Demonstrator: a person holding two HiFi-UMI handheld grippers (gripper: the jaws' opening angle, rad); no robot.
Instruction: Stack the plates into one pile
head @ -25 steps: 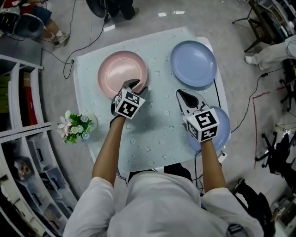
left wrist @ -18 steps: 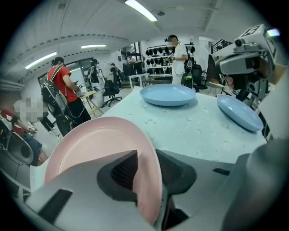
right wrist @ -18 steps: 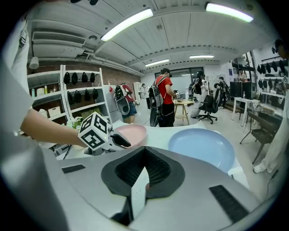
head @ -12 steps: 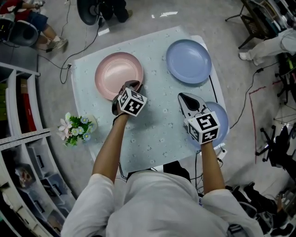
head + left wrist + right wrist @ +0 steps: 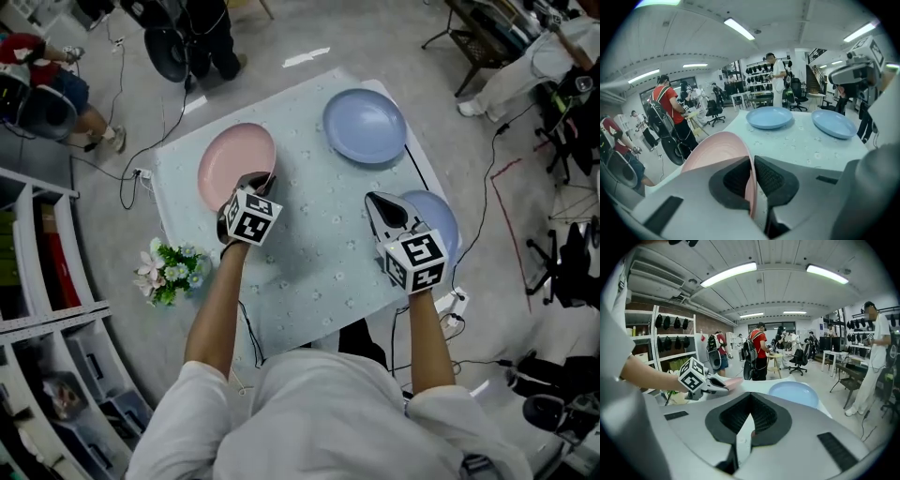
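Note:
A pink plate (image 5: 234,159) lies at the back left of the pale blue tablecloth (image 5: 319,253). My left gripper (image 5: 261,178) has just been closing and is shut on the plate's near rim. In the left gripper view, the pink plate (image 5: 717,150) stands tilted with its rim pinched between the pads (image 5: 771,176) of the left gripper (image 5: 752,161). One blue plate (image 5: 366,125) sits at the back right. A second blue plate (image 5: 439,223) lies at the right edge, partly under my right gripper (image 5: 377,200). The right gripper (image 5: 751,395) has its tips together and holds nothing.
A small bunch of flowers (image 5: 173,272) sits off the table's left front corner. Shelving (image 5: 47,309) lines the left side. Cables and a power strip (image 5: 457,302) lie on the floor to the right. People and office chairs are beyond the far edge.
The left jaws, open around the pink plate's rim, have closed on it and tipped its near edge up. Both grippers have risen a little.

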